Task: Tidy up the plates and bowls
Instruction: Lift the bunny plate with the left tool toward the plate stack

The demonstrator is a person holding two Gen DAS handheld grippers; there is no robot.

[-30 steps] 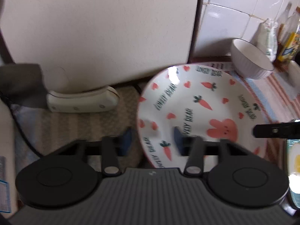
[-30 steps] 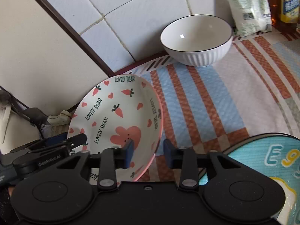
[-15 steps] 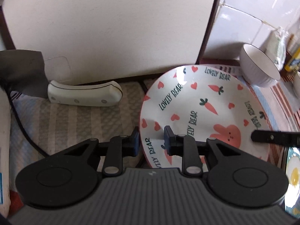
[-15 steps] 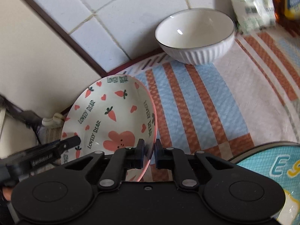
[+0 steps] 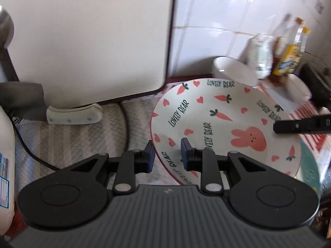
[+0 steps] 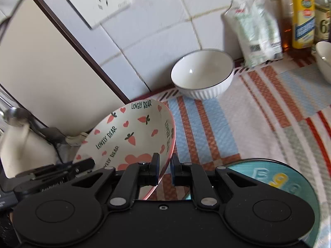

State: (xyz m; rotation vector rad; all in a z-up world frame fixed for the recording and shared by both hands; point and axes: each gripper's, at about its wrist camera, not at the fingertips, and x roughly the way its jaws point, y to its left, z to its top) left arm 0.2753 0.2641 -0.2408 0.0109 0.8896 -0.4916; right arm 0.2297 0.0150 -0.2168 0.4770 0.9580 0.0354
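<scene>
Your left gripper [image 5: 167, 154] jaws just closed onto the carrot-print plate [image 5: 219, 122] near rim, your right gripper [image 6: 164, 169] clenched on its opposite rim, plate tilted above the striped bench mat [image 6: 248, 119], white ribbed bowl [image 6: 203, 74] farther back by the tiled wall [image 6: 165, 31].

Soft, even daylight; small glare spot inside the white bowl [image 6: 201, 73]. Motion blur smears bottles [image 5: 289, 47] and wall tiles [image 5: 217, 20] in left view; fisheye bends pic edges, corners dark.

Glossy ceramic plate [image 5: 217, 124]; woven cloth mat [image 6: 238, 119]; shiny wall tiles [image 6: 157, 31].
</scene>
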